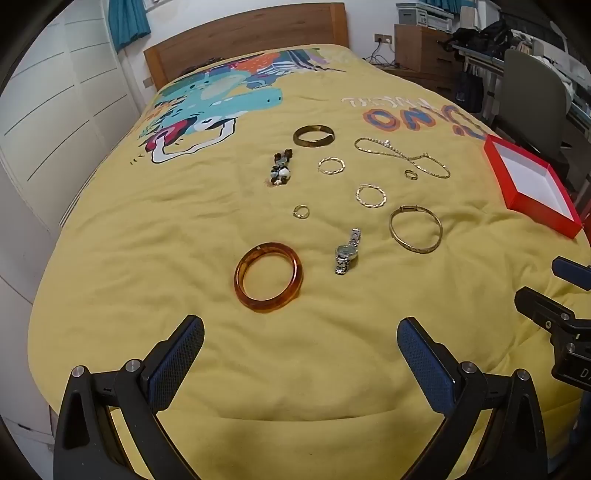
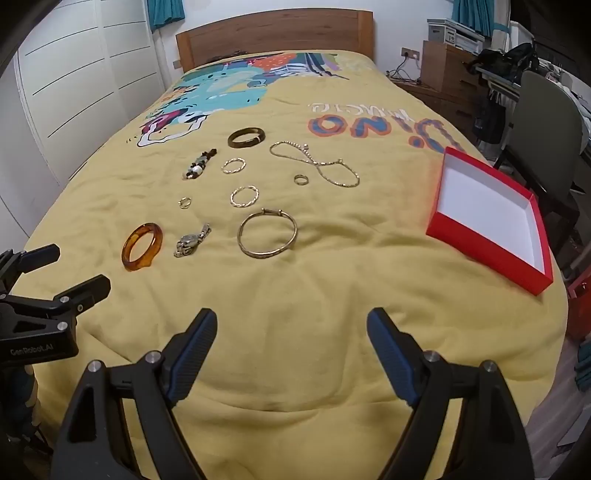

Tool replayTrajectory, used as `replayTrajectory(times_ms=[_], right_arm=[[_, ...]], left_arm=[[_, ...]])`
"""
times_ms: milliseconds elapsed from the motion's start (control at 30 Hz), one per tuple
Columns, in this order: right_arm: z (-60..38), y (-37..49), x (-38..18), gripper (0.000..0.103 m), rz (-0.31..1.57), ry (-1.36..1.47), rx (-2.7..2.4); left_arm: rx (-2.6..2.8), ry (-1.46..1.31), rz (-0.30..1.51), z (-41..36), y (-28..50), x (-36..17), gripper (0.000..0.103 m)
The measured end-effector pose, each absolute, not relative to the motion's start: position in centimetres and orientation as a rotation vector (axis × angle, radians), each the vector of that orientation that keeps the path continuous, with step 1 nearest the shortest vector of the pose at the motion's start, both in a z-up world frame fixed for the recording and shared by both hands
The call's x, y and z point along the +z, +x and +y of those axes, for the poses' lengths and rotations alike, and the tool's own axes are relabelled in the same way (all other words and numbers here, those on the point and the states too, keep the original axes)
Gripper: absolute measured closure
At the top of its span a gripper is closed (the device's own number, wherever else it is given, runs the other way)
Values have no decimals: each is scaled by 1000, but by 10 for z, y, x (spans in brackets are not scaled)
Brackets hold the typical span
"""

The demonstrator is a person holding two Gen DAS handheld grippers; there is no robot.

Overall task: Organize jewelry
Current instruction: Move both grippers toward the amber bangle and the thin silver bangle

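Jewelry lies spread on a yellow bedspread (image 1: 184, 229). Nearest my left gripper (image 1: 300, 332) is an amber bangle (image 1: 269, 280), with a silver watch (image 1: 346, 252) and a thin gold bangle (image 1: 416, 229) to its right. Farther back lie two twisted gold hoops (image 1: 371, 195), two small rings (image 1: 301, 211), a bead bracelet (image 1: 281, 168), a dark bangle (image 1: 314, 136) and a gold chain (image 1: 406, 157). An open red box (image 2: 491, 218) with a white inside sits at the right. Both my left gripper and my right gripper (image 2: 291, 325) stand open and hold nothing, hovering over the bed's near end.
A wooden headboard (image 2: 275, 35) closes the far end of the bed. White wardrobe doors (image 1: 48, 122) run along the left. A chair (image 2: 546, 122), a wooden cabinet (image 2: 447, 66) and clutter stand at the right.
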State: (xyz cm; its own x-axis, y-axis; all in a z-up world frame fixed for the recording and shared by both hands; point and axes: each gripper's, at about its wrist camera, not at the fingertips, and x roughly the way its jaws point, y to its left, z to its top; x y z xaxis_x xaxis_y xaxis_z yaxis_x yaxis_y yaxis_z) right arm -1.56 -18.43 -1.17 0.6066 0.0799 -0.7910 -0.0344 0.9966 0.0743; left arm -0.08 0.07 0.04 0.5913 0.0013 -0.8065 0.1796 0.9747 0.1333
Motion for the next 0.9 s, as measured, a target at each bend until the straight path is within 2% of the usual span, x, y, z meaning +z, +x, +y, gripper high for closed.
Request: replayTrajectory(times_ms=[900], right_arm=[[-182,4,-20,20,942,83,102]], left_arm=[[-76,185,974,10,16,-12,0]])
